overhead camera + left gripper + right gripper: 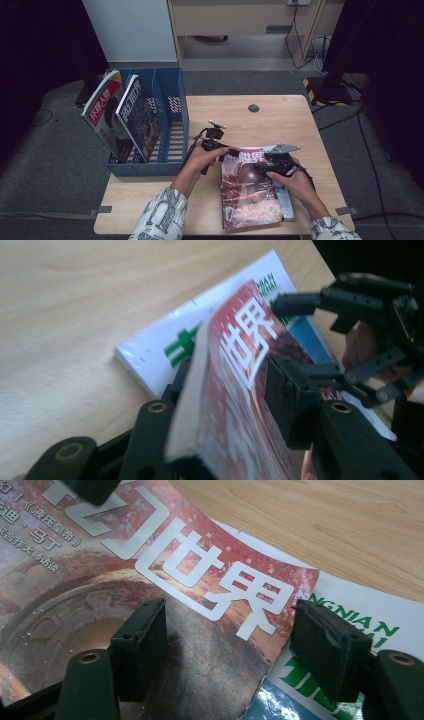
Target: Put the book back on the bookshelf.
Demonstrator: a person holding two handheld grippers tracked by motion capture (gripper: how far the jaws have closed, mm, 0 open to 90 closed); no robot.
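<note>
A red magazine [247, 187] with white characters lies on a white and green magazine [287, 206] at the table's front right. My left gripper [223, 150] is shut on the red magazine's [235, 390] raised top-left corner, one jaw under it and one pad [287, 400] on the cover. My right gripper [260, 166] hovers open just above the cover [200, 645] near its top-right corner, pads [142, 640] wide apart. The white magazine [360, 625] peeks out beyond the red one's edge. The right gripper [310, 337] also appears across the cover in the left gripper view.
A blue file rack [172, 100] stands at the table's left with two magazines [102, 107] [137, 112] leaning in its left slots. Bare wood [280, 120] stretches behind the magazines, with a round cable hole [253, 108]. The floor beyond holds cables.
</note>
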